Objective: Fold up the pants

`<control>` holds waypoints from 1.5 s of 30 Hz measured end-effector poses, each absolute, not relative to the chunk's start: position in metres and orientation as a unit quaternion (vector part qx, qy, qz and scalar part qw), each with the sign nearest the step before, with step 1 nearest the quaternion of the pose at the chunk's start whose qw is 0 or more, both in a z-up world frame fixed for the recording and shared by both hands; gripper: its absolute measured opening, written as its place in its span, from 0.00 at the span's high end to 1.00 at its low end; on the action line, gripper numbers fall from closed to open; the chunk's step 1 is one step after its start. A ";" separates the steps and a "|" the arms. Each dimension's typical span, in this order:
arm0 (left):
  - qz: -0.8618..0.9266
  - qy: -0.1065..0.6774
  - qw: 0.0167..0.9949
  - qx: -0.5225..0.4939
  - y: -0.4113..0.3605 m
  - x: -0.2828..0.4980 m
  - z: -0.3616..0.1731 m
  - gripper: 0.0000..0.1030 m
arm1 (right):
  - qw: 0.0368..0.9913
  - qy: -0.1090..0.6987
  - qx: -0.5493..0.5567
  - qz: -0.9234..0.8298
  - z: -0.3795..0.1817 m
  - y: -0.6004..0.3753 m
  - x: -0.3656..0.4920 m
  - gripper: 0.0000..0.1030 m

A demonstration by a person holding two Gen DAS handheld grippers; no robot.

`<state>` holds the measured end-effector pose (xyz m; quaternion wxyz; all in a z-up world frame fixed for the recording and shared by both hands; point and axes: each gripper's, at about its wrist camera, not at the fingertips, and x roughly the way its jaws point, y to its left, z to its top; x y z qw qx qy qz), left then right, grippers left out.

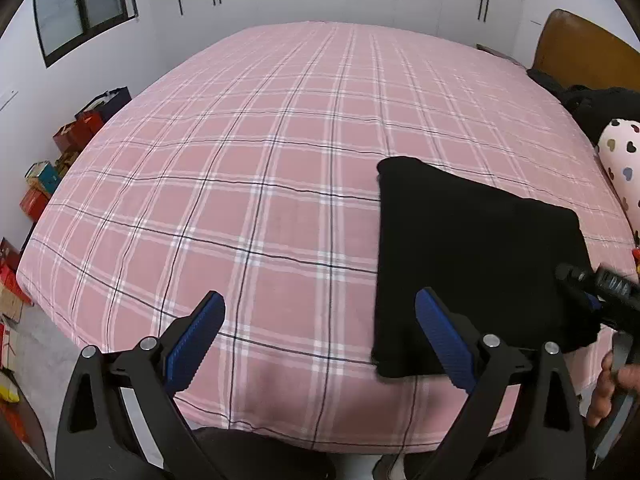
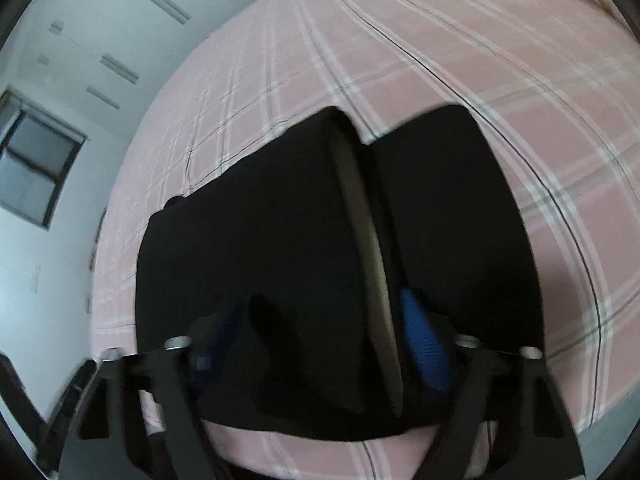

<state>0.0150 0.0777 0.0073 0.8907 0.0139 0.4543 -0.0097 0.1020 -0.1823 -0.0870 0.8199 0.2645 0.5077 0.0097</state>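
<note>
The folded black fabric pants [image 1: 476, 264] lie as a compact, roughly square bundle near the right front edge of the pink plaid bedsheet [image 1: 256, 184], with a heart-print cream pillow [image 1: 622, 160] beyond them at the far right. The left gripper [image 1: 320, 334] hovers over bare sheet just left of the bundle, its blue-padded fingers wide apart and holding nothing. The right gripper [image 2: 324, 340] is at the bundle's near right corner; in its own blurred view a lifted layer of black cloth stands between the blue pads [image 2: 424, 344], which look closed in on the fabric, though whether they press firmly I cannot tell. To do this step well, the right should judgeably take all layers of that edge together, lift low, and carry it squarely, while the left comes across to pin the bundle's near left edge so the stack does not slide.
</note>
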 end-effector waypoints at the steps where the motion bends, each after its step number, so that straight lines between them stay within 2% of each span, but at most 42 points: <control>1: -0.007 0.457 0.890 0.011 0.079 0.017 0.006 0.09 | 0.822 0.504 0.263 0.020 -0.082 -0.181 0.102 0.80; 4: -0.003 0.467 0.884 0.007 0.078 0.022 0.000 0.09 | 0.836 0.482 0.261 0.032 -0.056 -0.190 0.101 0.87; 8: -0.010 0.465 0.885 0.005 0.072 0.022 0.005 0.09 | 0.866 0.438 0.241 0.002 -0.016 -0.223 0.078 0.87; 10: -0.012 0.462 0.887 0.010 0.066 0.022 0.007 0.08 | 0.863 0.453 0.224 -0.016 -0.031 -0.235 0.073 0.86; 11: -0.014 0.463 0.886 0.011 0.062 0.022 0.006 0.08 | 0.845 0.482 0.230 -0.019 -0.057 -0.242 0.073 0.86; 13: -0.019 0.470 0.882 0.013 0.054 0.024 0.002 0.08 | 0.821 0.510 0.256 -0.007 -0.090 -0.249 0.070 0.81; 16: -0.029 0.479 0.877 0.019 0.040 0.025 -0.003 0.08 | 0.833 0.480 0.274 -0.002 -0.077 -0.252 0.060 0.72; 23: -0.052 0.487 0.872 0.020 0.023 0.029 -0.003 0.08 | 0.829 0.461 0.317 0.001 -0.071 -0.273 0.044 0.65; 25: -0.063 0.499 0.864 0.010 0.019 0.034 -0.007 0.08 | 0.832 0.462 0.308 -0.006 -0.071 -0.276 0.045 0.54; 29: -0.071 0.518 0.853 0.007 0.004 0.046 -0.019 0.08 | 0.834 0.458 0.306 0.001 -0.064 -0.275 0.051 0.51; 31: -0.079 0.525 0.848 0.006 -0.004 0.052 -0.023 0.08 | 0.839 0.457 0.296 0.003 -0.057 -0.272 0.062 0.39; 32: -0.088 0.530 0.844 0.000 -0.007 0.056 -0.025 0.08 | 0.841 0.458 0.287 -0.001 -0.055 -0.271 0.071 0.37; 35: -0.101 0.545 0.832 -0.021 -0.013 0.069 -0.036 0.08 | 0.839 0.460 0.292 -0.003 -0.055 -0.273 0.084 0.37; 37: -0.103 0.579 0.807 -0.053 -0.012 0.082 -0.056 0.08 | 0.838 0.457 0.297 -0.006 -0.057 -0.273 0.086 0.30; 40: -0.119 0.611 0.769 -0.143 0.002 0.092 -0.084 0.08 | 0.833 0.469 0.292 -0.012 -0.070 -0.273 0.083 0.27; 42: -0.130 0.601 0.770 -0.171 0.010 0.092 -0.088 0.20 | 0.826 0.481 0.293 -0.018 -0.079 -0.274 0.080 0.27; 44: -0.143 0.589 0.777 -0.172 0.011 0.089 -0.082 0.49 | 0.821 0.486 0.299 -0.016 -0.087 -0.275 0.078 0.27; 45: -0.148 0.584 0.779 -0.175 0.013 0.087 -0.078 0.56 | 0.820 0.488 0.301 -0.016 -0.088 -0.275 0.078 0.27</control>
